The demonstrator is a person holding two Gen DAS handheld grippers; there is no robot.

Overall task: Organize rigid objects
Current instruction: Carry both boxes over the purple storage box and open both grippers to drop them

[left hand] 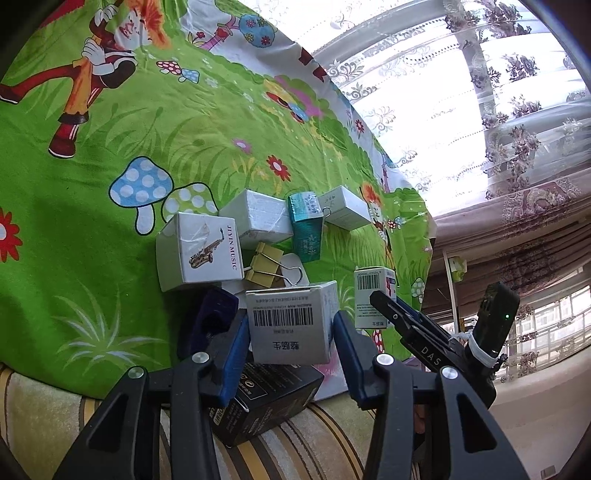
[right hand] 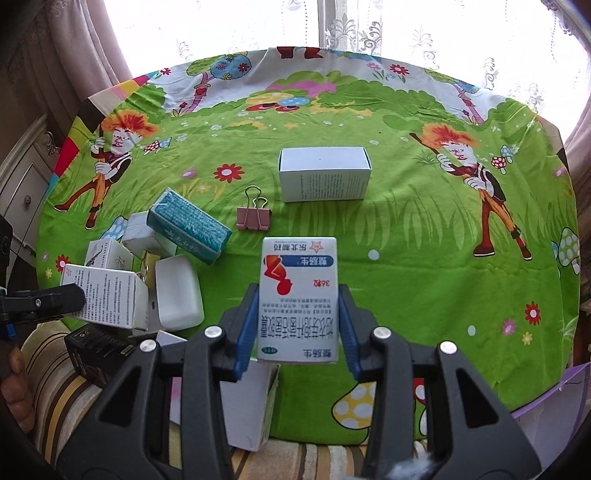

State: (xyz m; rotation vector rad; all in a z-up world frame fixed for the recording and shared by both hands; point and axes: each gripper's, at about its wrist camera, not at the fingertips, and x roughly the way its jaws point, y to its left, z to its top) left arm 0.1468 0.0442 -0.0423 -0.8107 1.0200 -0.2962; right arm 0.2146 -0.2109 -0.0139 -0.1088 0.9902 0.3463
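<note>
Gripping a grey barcode box between the blue pads of the left gripper, holding it just above a black box at the near edge of the bench. Clamping a white medicine box upright-printed side up in the fingers of the right gripper, over the near middle of the bench, with an open white carton lying below it.

Lying near and left: striped cloth under the black box. Covering the bench: a green cartoon tablecloth with mushrooms, flowers and orange-haired figures. Crowding the near-left part: a saxophone box, a yellow binder clip, a white plastic case, a teal box leaning on its neighbours. Sitting farther, apart: a pink binder clip, then a white box. Hanging beyond the far edge: lace curtains over a bright window; standing at far left, a pale cabinet.
</note>
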